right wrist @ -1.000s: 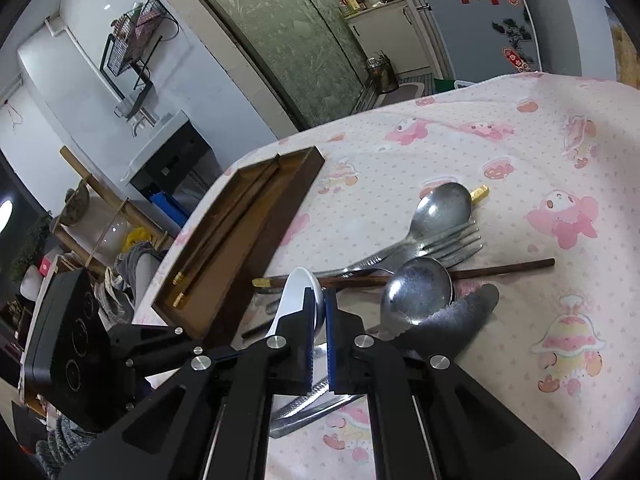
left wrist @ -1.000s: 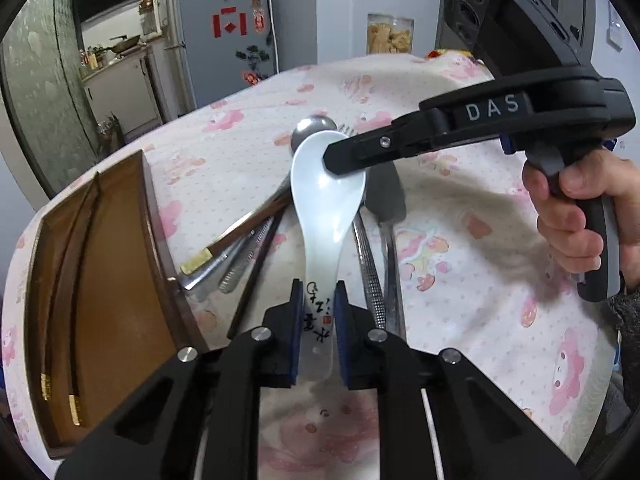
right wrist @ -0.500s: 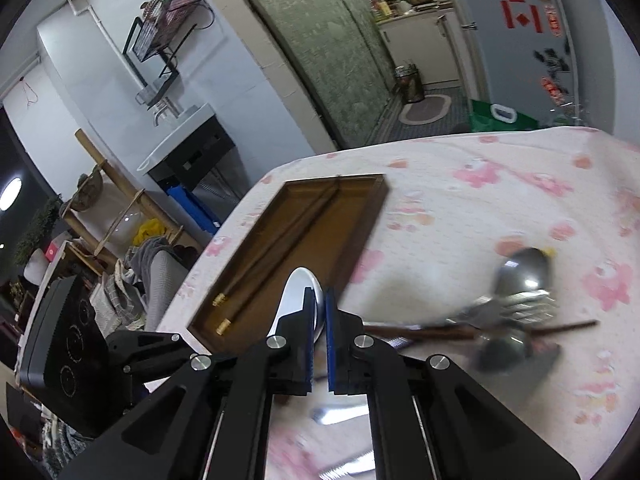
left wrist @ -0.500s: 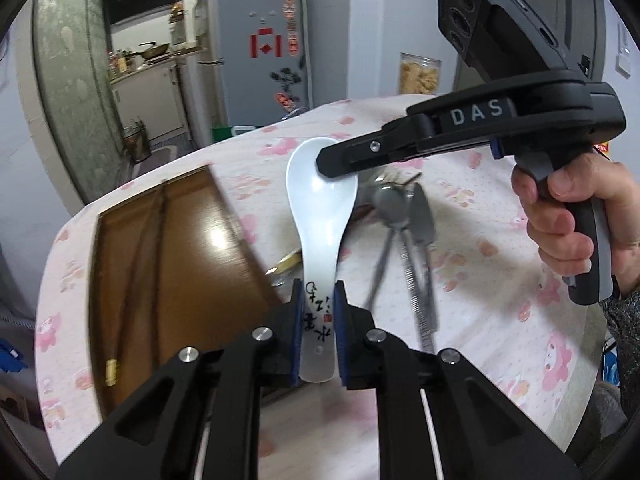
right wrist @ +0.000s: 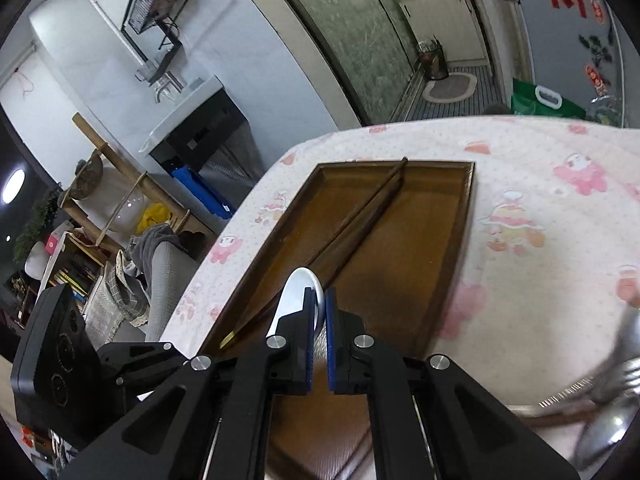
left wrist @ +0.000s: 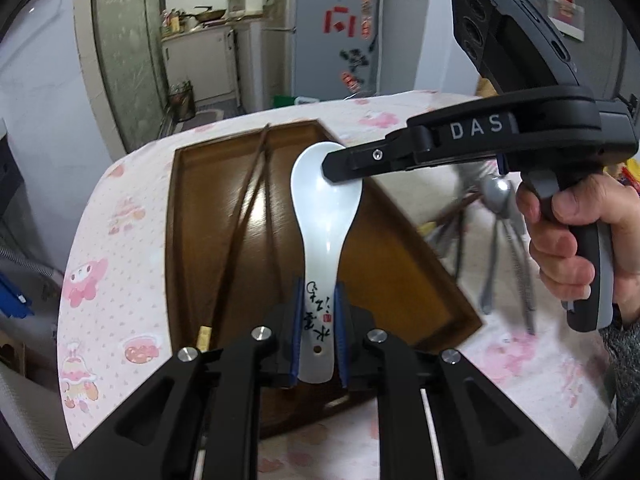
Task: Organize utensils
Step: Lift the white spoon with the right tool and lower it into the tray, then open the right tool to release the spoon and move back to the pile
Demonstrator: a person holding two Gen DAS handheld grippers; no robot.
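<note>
Kitchen fittings fill the background: a grey fridge with red stickers stands far off, and a patterned glass door runs beside it. Nearer, a pink-printed cloth covers the surface. On the cloth lies a brown wooden tray, and a pair of dark chopsticks rests inside it toward its left side, their gold-tipped ends at the near edge.

A white ceramic spoon with black writing on its handle hangs above the tray, held at both ends. The left tongs are clamped on the handle, the blue pads pressing its two sides. The right tongs reach in from the right and are closed on the rim of the spoon's bowl; in the right wrist view the bowl shows just left of the nearly touching blue pads. A hand grips the black handle of the right tool, which bears the letters DAS.

To the right of the tray, on the cloth, lies a blurred heap of metal cutlery, with a steel spoon and dark handles among them; their exact number cannot be told.
</note>
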